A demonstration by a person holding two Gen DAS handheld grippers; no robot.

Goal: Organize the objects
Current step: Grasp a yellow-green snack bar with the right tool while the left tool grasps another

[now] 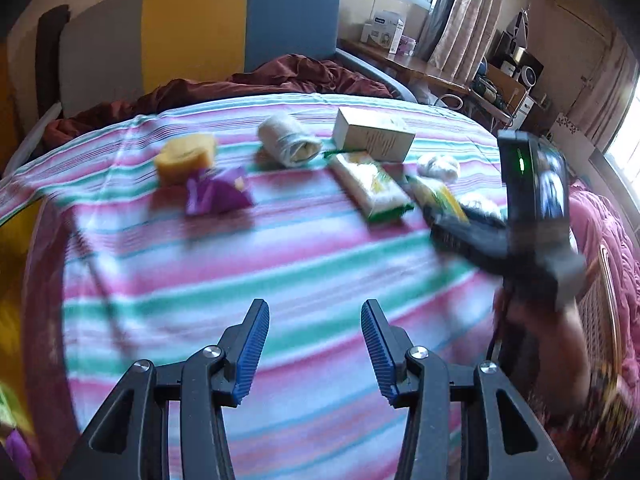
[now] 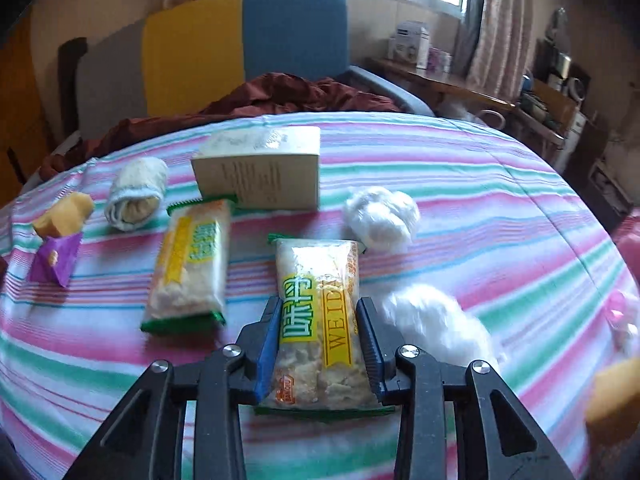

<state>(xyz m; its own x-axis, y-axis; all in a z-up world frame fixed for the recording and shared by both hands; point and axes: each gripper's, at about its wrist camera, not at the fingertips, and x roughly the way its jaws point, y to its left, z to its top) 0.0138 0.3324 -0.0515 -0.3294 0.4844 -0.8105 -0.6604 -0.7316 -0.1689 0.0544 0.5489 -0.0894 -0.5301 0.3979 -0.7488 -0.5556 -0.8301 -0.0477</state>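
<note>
Two hand-held grippers are working over a striped bedspread (image 2: 460,168) in pink, green and white. The right gripper (image 2: 318,344) is clamping its blue pads on the long sides of a clear snack packet (image 2: 316,312) with yellow and green print, lying near the middle of the spread; the packet's near end is sitting between the jaws and its far end is sticking out beyond the fingertips. A second snack packet (image 2: 188,268) of the same kind is lying just to the left, its far green edge touching or overlapping the pale carton box (image 2: 260,168) behind it. Left of the box, a rolled pale towel (image 2: 136,190) is resting, and farther left a yellow sponge (image 2: 64,214) is sitting beside a purple wrapper (image 2: 56,260). Right of the held packet, a white crumpled ball (image 2: 380,216) is lying, and a blurred white mass (image 2: 436,320) is sitting nearer; what that one is cannot be made out. At the right edge, a yellow block (image 2: 616,396) and something pink are being cut off by the frame.

From the left wrist view, the left gripper (image 1: 316,344) is hanging released over bare bedspread, nothing between its parted fingers. That view is smeared with motion blur. The right gripper's black body is blocking most of the held packet, and a hand (image 1: 532,344) holding it is showing only partly at the right. At the far end, a rumpled dark red blanket (image 1: 288,76) is lying against a headboard (image 1: 240,28) of grey, yellow and blue panels.
</note>
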